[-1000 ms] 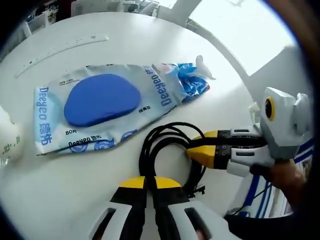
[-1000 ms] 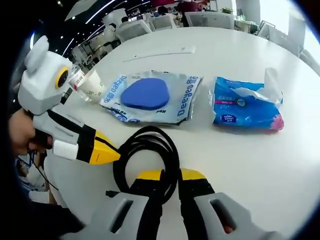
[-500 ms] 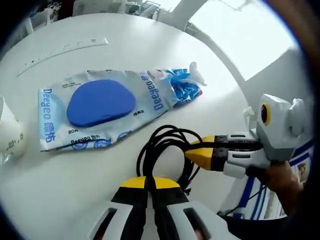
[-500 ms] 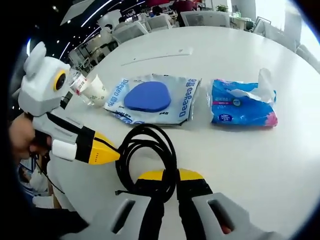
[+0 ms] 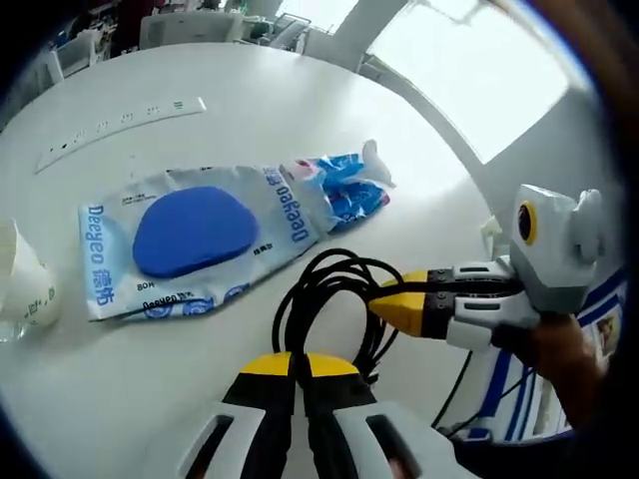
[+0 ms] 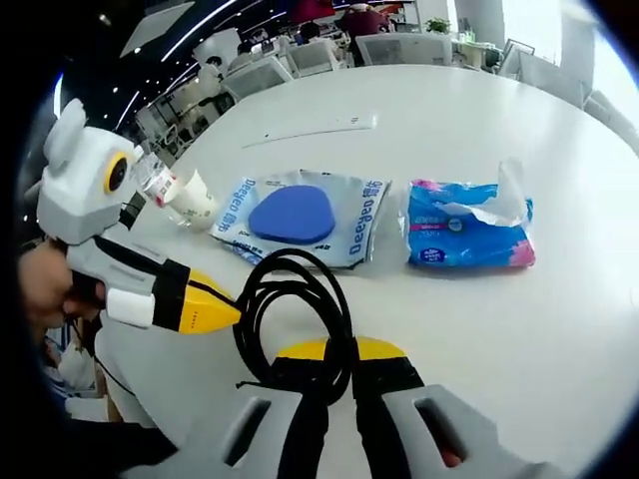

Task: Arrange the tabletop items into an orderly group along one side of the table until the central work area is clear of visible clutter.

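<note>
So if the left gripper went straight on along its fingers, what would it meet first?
The left gripper is shut on the coiled black cable. Pushing straight on, it would probably meet the Deeyeo pack next, though depth is unclear.

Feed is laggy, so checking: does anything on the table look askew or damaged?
Nothing damaged or spilled. The tissue pack has a sheet poking out, and the black cable lies loosely coiled near the table edge, both grippers' jaws shut on it.
</note>
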### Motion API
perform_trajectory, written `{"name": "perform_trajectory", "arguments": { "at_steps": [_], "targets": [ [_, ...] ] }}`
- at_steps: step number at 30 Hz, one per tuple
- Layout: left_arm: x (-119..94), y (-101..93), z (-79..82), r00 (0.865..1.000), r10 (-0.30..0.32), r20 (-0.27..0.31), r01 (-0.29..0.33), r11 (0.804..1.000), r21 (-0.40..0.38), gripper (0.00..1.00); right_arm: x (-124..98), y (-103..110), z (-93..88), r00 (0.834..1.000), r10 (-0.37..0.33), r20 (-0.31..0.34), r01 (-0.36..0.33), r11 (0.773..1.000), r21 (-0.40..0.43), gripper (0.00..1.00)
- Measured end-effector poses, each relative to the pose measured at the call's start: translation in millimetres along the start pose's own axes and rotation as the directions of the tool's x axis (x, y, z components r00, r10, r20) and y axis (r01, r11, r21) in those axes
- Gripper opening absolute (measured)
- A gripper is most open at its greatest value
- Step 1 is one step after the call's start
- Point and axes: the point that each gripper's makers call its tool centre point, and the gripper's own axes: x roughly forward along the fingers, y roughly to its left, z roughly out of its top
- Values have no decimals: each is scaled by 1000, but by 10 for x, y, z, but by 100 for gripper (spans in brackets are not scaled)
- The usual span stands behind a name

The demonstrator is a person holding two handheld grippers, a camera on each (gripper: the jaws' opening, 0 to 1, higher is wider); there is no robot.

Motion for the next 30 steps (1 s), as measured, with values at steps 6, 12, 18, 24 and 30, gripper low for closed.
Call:
{"name": "perform_trajectory", "arguments": {
  "at_steps": [6, 12, 18, 24, 30],
  "targets": [
    [7, -76, 65, 1000, -11, 8, 11, 1000, 12, 0, -90, -60, 19, 1000, -9, 4, 9, 1000, 10, 2],
    [58, -181, 118, 1000, -27, 8, 27, 999, 18, 0, -143, -190, 10, 1000, -21, -4, 21, 1000, 24, 2],
    [130, -284, 130, 999, -40, 5, 40, 999, 20, 0, -174, -291, -28, 999, -32, -17, 33, 999, 27, 2],
    [221, -328, 131, 999, -47, 0, 47, 999, 4, 0, -167, -356, -99, 998, -43, -38, 44, 998, 36, 3],
    [360, -354, 107, 999, -49, -14, 49, 999, -11, 0, -101, -457, -178, 997, -47, -68, 51, 997, 49, 3]
  ]
}}
